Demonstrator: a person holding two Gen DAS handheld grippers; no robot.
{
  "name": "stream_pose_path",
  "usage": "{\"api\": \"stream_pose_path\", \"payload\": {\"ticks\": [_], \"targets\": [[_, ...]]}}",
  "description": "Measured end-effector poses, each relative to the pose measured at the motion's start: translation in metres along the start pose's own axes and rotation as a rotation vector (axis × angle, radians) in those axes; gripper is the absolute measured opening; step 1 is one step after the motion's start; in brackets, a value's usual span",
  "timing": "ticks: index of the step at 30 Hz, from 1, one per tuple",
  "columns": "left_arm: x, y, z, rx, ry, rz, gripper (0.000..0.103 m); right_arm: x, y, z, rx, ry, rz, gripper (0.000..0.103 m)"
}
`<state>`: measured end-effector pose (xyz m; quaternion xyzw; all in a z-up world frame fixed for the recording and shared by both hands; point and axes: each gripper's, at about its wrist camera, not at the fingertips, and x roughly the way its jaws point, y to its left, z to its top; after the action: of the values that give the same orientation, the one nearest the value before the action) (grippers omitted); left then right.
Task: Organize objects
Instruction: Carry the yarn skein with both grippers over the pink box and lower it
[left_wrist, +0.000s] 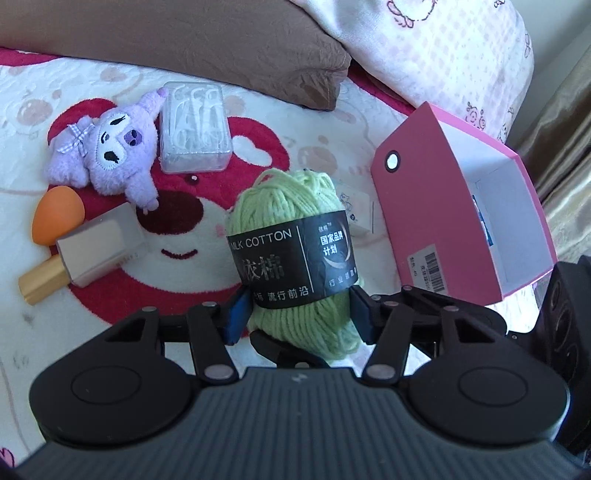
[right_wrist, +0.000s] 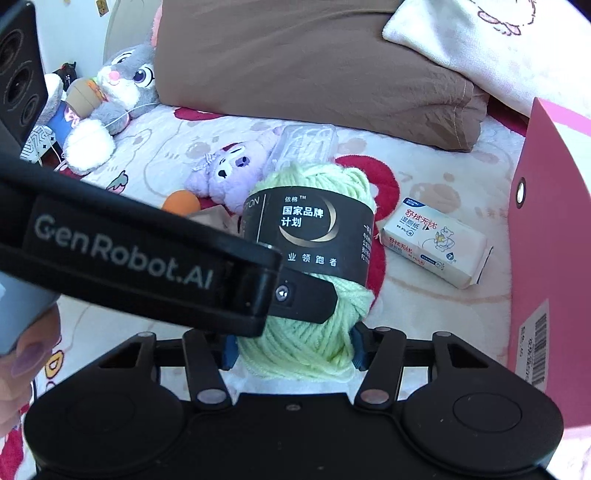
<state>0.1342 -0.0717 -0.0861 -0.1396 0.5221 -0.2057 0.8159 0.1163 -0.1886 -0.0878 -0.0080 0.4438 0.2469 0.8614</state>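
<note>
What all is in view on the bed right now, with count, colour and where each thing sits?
yarn ball: one, light green with black label, centre, between both grippers' fingers
box: one, pink outside, white inside, open, right of the yarn
plush toy: one, purple, far left
clear case: one, transparent, beside the plush
sponge: one, orange, left
bottle: one, grey with gold cap, lying by the sponge
wipes pack: one, white, between yarn and box
rabbit plush: one, grey, far corner
pillow: one, brown, behind
left gripper: black, closed on the yarn
right gripper: black, closed on the yarn
</note>
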Motion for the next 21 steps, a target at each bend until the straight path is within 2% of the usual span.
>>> {"api": "stream_pose_path", "payload": {"ticks": [11,21], "targets": [[-0.063,-0.051,-0.022,0.013,0.026,-0.037,0.055,-0.082,0.003,-0.002,0.084,0.076,0.081,0.061],[-0.099,-0.108,-0.026,0.075,0.075,-0.062,0.055,-0.149,0.002,-0.002,0.078,0.107,0.042,0.063]]}}
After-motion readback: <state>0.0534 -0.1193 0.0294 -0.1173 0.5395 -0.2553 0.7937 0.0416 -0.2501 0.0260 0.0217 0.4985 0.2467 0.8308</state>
